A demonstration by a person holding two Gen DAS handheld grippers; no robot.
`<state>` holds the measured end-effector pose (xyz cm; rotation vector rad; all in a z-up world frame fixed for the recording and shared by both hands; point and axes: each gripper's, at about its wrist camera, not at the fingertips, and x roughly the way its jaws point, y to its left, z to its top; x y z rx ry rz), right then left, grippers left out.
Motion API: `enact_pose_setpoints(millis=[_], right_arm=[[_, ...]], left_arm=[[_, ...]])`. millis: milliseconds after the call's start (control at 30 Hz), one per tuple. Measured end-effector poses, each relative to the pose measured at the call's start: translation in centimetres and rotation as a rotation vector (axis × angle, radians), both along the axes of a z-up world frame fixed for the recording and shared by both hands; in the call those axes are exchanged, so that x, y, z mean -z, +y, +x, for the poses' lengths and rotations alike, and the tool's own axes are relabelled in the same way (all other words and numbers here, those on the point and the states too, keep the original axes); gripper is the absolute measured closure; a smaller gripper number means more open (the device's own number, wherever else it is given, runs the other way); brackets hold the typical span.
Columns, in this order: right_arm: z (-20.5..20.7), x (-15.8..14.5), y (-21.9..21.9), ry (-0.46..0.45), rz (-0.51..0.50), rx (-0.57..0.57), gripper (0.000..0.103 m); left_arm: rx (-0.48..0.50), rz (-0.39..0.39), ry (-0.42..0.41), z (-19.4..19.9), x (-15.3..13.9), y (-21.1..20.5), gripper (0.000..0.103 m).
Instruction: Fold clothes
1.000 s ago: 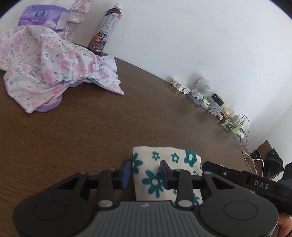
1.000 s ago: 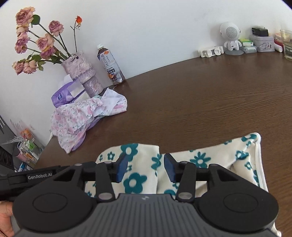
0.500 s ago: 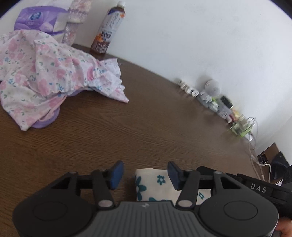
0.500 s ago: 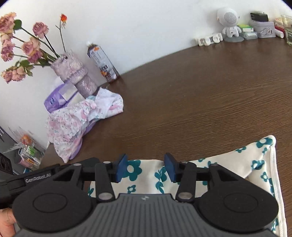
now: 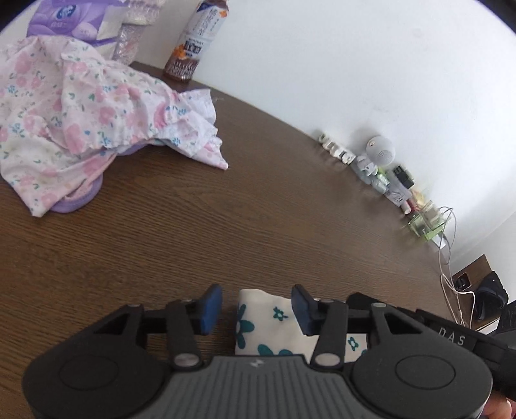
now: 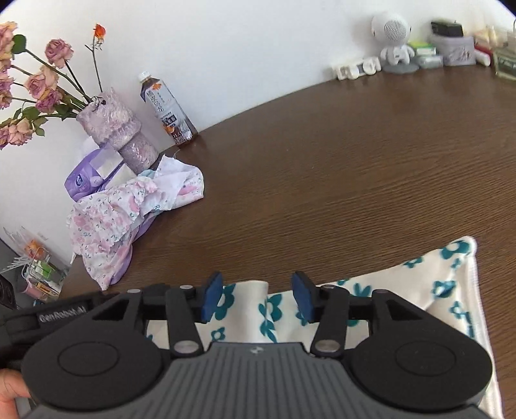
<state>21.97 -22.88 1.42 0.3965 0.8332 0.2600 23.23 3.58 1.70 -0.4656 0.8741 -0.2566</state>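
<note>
A white cloth with teal flowers (image 6: 419,290) lies folded on the brown table, mostly under and behind both grippers. In the left wrist view only its left corner (image 5: 264,322) shows, between the blue pads. My left gripper (image 5: 256,309) is open above that corner, not gripping it. My right gripper (image 6: 256,299) is open too, hovering over a raised fold of the cloth. A crumpled pink floral garment (image 5: 80,119) sits in a heap at the far left, also seen as the garment (image 6: 129,219) in the right wrist view.
A tea bottle (image 5: 196,38), a purple tissue pack (image 5: 71,22) and a vase of dried roses (image 6: 119,129) stand by the wall. Small figurines and boxes (image 5: 380,164) line the table's back edge, with cables (image 5: 448,258) at its right end. Bare wood (image 5: 225,225) lies between.
Both grippers have opened wider and pulled back toward the near edge, so less of the teal-flowered cloth shows. The cloth stays flat on the table.
</note>
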Motion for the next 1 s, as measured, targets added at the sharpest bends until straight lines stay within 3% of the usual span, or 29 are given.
enact_pose_setpoints(millis=[167,233,267,300,433,500,533,700,733,767,833,933,1000], right_arm=[[-1.2,0.3,-0.8,0.032,0.040,-0.015,0.055],[-1.1,0.9,-0.8,0.054,0.065,-0.008,0.071],[-1.1,1.3,-0.8,0.065,0.077,-0.004,0.084],[-1.0,1.6,-0.8,0.076,0.090,0.000,0.086],[-1.5,1.7,-1.0,0.077,0.130,0.016,0.082],[-2.5,1.0,-1.2,0.048,0.115,0.027,0.061],[-3.2,0.6,-1.3,0.024,0.115,0.023,0.060],[-5.4,0.3,-0.8,0.000,0.066,-0.002,0.062],[-5.4,0.6,-0.6,0.015,0.060,0.000,0.066],[-5.4,0.9,-0.5,0.030,0.068,0.002,0.082],[-5.7,1.2,-0.3,0.023,0.082,0.019,0.084],[-5.8,1.3,-0.1,0.005,0.066,0.010,0.085],[-6.3,1.1,-0.4,0.000,0.070,0.005,0.077]], left_arm=[[0.069,0.018,-0.010,-1.2,-0.4,-0.5,0.060],[0.089,0.033,-0.009,-1.3,-0.1,-0.9,0.070],[0.090,0.043,-0.022,-1.6,0.0,-1.0,0.073],[0.094,0.042,-0.028,-1.7,0.1,-1.1,0.076],[0.066,-0.012,-0.016,-2.3,0.2,-0.3,0.075],[0.055,-0.019,-0.013,-3.0,-0.2,0.2,0.068],[0.068,-0.009,-0.031,-3.5,-0.5,0.2,0.066],[0.134,0.033,-0.058,-4.9,-0.7,-0.4,0.067],[0.145,0.036,-0.059,-5.0,-0.6,-0.6,0.075],[0.137,0.028,-0.063,-5.1,-0.4,-0.6,0.081],[0.121,0.012,-0.071,-5.3,0.0,-0.6,0.084],[0.089,-0.025,-0.060,-5.5,0.4,-0.2,0.084],[0.065,-0.039,-0.059,-5.9,0.3,0.1,0.079]])
